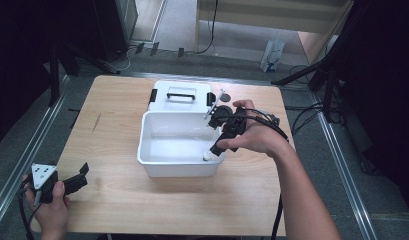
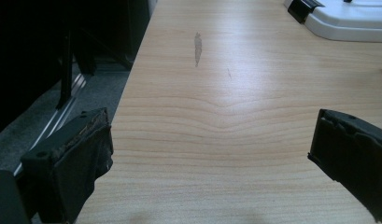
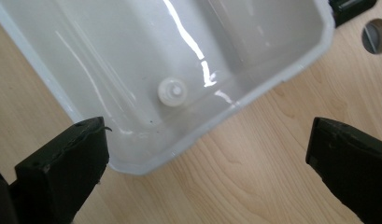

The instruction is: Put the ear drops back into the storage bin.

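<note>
At the near left corner of the pale wooden table [image 1: 117,200], the person's left gripper [image 1: 78,181] is resting low over bare wood, its two black jaws spread apart with nothing between them; in the left gripper view the same gripper [image 2: 212,154] is framing only the wood grain, with a corner of the white plastic lid [image 2: 352,21] lying far ahead.

Toward the middle, the white rectangular plastic bin [image 1: 144,150] is standing open, its lid with the black handle [image 1: 181,95] lying flat on the table just behind it. A small white round plastic cap [image 3: 173,91] is lying on the bin's floor, close to the near right corner; from above, the same cap [image 1: 208,156] is showing at that corner, just below the gripper's tip.

At the right, the right gripper [image 1: 217,147] is hanging over that corner, pointing down and tilted toward the bin. In the right gripper view the right gripper [image 3: 207,154] is holding its jaws released and wide, gripping nothing, with one jaw over the bin's rim and the other over the table outside it. The cap is lying ahead of and below the jaws, apart from both pads and nearer the jaw over the rim. Being round, it offers no long axis to line up with. The right hand is much the nearer; the left is well apart from the bin.
</note>
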{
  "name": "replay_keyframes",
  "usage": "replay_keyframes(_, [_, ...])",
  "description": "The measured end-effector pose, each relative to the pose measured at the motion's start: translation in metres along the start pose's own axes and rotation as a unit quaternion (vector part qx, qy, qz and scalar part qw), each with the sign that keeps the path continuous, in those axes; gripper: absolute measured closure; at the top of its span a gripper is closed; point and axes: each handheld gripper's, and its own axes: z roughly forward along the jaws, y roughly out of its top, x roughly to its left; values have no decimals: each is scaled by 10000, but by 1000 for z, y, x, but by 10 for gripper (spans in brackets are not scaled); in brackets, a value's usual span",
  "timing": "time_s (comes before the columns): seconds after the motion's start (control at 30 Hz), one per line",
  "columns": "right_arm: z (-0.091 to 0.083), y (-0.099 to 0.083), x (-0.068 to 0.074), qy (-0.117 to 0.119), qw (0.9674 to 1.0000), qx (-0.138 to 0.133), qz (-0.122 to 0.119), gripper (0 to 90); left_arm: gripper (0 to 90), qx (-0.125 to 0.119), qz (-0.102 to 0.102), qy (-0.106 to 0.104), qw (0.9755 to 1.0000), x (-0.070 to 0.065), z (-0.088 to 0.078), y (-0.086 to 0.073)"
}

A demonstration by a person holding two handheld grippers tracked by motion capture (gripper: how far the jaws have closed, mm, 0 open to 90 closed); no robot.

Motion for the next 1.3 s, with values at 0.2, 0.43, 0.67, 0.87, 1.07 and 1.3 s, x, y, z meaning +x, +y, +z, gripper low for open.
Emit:
replay_keyframes(0.2, [-1, -20, -10, -62, 9998, -44, 206, 0, 0, 8, 20, 7, 10000, 0, 0, 0])
replay_keyframes(0.43, [3, -42, -17, -129, 9992, -66, 369, 0, 0, 10, 29, 6, 10000, 0, 0, 0])
replay_keyframes(0.67, [9, -67, -25, -283, 9979, -107, 574, 0, 0, 8, 26, 1, 10000, 0, 0, 0])
replay_keyframes(0.87, [16, -85, -31, -358, 9967, -53, 733, 0, 1, 21, 40, 7, 10000, 0, 0, 0])
replay_keyframes(1.07, [24, -108, -36, -439, 9945, 8, 949, 0, 1, 30, 44, 7, 10000, -1, 0, 0])
replay_keyframes(1.3, [33, -128, -39, -490, 9927, 59, 1105, 0, 1, 26, 50, 7, 10000, -1, 0, 0])
